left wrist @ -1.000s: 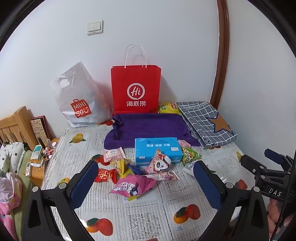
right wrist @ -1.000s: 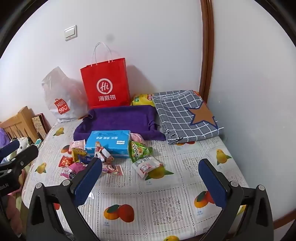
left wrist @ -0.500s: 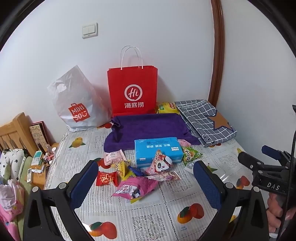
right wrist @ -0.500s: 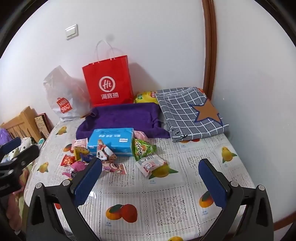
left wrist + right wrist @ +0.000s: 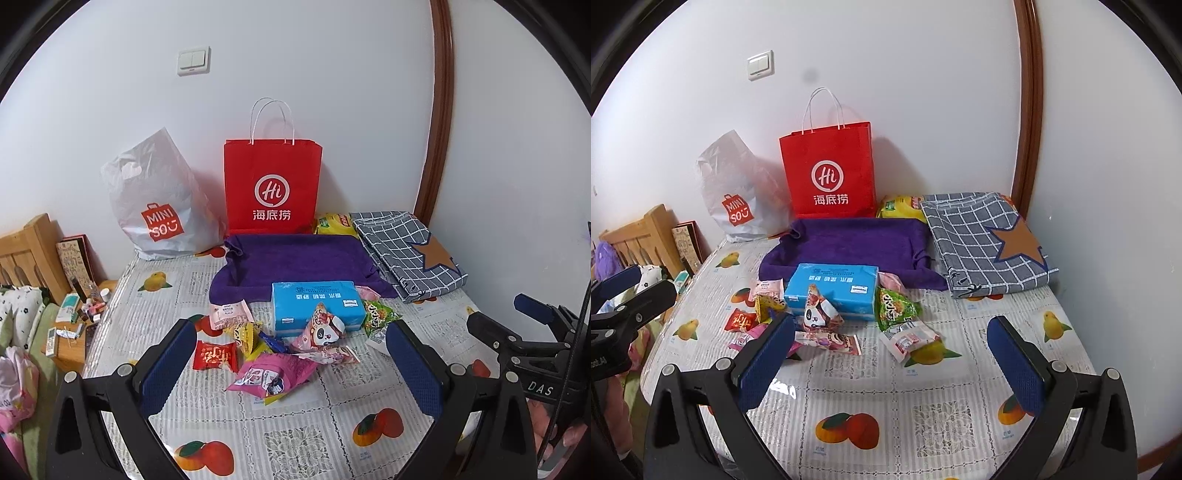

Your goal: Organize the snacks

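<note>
Left gripper (image 5: 291, 362) & right gripper (image 5: 892, 354) — both jaws spread wide, holding nothing, above snack pile (image 5: 280, 347).

Red bag (image 5: 272, 186): "Hi" (海底捞); white bag (image 5: 159, 201): "MINISO"

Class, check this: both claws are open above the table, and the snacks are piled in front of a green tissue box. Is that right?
One error: the tissue box is blue, not green, as the left wrist view shows. Both claws, left and right, are open, with the snacks piled before it.
</note>
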Motion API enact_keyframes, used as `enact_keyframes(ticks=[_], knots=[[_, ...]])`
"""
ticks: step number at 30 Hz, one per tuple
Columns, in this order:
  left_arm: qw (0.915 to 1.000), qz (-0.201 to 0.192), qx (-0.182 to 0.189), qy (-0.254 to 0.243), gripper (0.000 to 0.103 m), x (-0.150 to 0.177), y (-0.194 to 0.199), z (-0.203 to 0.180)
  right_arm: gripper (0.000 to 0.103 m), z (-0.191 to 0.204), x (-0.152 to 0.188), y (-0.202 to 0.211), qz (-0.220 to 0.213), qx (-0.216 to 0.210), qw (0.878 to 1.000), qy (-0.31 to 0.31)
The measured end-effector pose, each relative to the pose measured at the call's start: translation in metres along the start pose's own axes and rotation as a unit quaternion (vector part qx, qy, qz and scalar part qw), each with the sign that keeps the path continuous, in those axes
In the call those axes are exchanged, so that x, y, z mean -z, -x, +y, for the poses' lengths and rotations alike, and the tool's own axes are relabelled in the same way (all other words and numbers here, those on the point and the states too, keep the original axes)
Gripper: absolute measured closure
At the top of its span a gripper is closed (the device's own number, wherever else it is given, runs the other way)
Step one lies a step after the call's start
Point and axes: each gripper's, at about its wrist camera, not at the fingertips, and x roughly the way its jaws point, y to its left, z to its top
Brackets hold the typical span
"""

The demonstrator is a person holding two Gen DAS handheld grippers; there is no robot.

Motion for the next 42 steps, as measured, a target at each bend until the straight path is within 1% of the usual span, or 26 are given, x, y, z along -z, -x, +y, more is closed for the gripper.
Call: enact_keyframes(ticks=[7,14,18,22,28,37,42], knots=[[0.9999,0.007,0.001,0.008,0.000,0.000,-0.007,0.007,0.001,0.006,0.000,-0.003,0.001,0.004,1.000,0.008],[0.9999,0.010,-0.003,0.011,0.000,0.004,-0.011,0.008,0.000,0.005,0.001,-0.005,-0.001,0.007,1.000,-0.004],[0.9998,0.012,0.004,0.013,0.000,0.006,-0.010,0.009,0.000,0.001,0.003,-0.006,-0.008,-0.003,1.000,-0.014],[0.9999,0.011,0.001,0.007,0.000,0.007,-0.010,0.007,0.000,-0.001,0.002,-0.007,-0.010,-0.011,1.000,-0.018],[0.9999,0.010,0.008,0.008,0.000,0.008,-0.009,0.008,0.000,0.007,0.004,-0.004,-0.016,-0.006,1.000,0.000],[0.9998,0.011,0.012,0.009,0.000,0.007,-0.006,0.008,0.000,0.011,0.005,0.000,-0.020,-0.005,1.000,0.003],[0.9998,0.011,0.013,0.010,0.000,0.007,-0.005,0.007,0.001,0.011,0.007,-0.001,-0.017,-0.013,1.000,0.001]])
